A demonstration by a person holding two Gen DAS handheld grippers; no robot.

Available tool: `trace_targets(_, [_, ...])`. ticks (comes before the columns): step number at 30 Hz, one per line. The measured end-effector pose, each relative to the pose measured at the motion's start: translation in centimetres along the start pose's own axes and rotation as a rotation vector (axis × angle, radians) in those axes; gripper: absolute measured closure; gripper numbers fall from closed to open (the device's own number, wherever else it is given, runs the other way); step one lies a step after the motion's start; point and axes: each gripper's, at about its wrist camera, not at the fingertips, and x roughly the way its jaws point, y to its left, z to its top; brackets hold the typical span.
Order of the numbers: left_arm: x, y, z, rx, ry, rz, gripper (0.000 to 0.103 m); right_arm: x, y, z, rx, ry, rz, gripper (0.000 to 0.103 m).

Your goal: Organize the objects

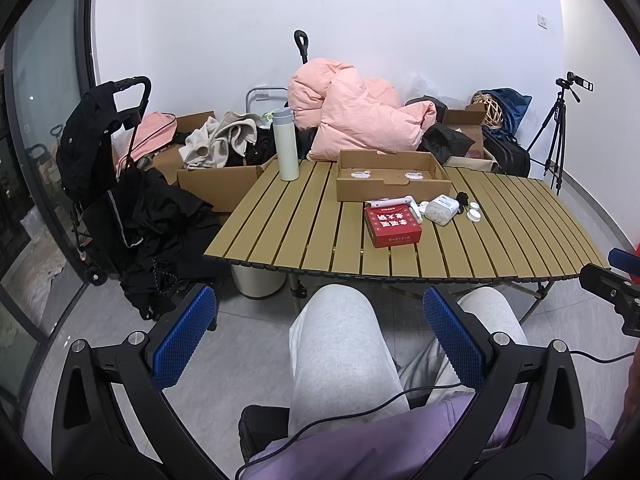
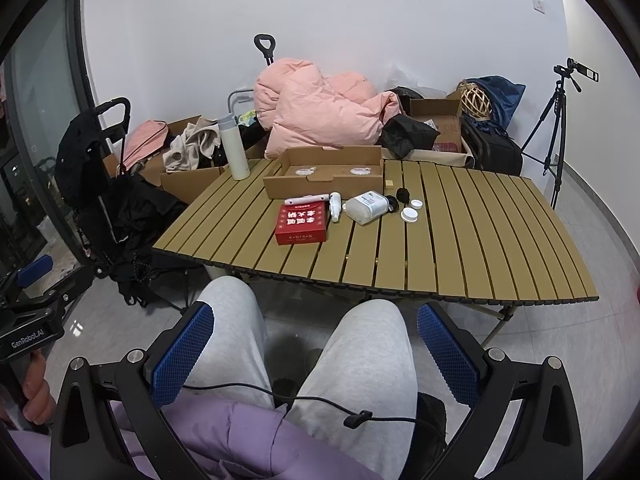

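Left gripper (image 1: pixel 320 340): nearest the lens, held low over the seated person's grey-trousered knees; blue-padded fingers (image 1: pixel 188 336) spread wide, holding nothing.
Right gripper (image 2: pixel 312 344): likewise above the lap, fingers wide and empty; probably a resting pose, since neither reaches the table.
Table (image 2: pixel 480 240): slatted, tan, well ahead of both grippers.
Cardboard tray (image 2: pixel 324 176): open-topped at the far side, likely where loose items belong; two small white pieces lie inside.
Red box (image 2: pixel 301 224): flat, just in front of the tray.
Clutter: a pale plastic jar (image 2: pixel 366 206) on its side, white caps (image 2: pixel 410 214), a white tube (image 2: pixel 335 206), grouped beside the box.
White flask (image 1: pixel 286 144): upright at the far left corner, apart from the others.
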Motion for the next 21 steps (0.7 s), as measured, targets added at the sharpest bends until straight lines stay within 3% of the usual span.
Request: trace_targets(21, [0.03, -0.08, -0.04, 0.002, 0.001, -0.001, 0.000, -0.10, -0.05, -0.07, 0.005, 0.004, -0.001, 0.000])
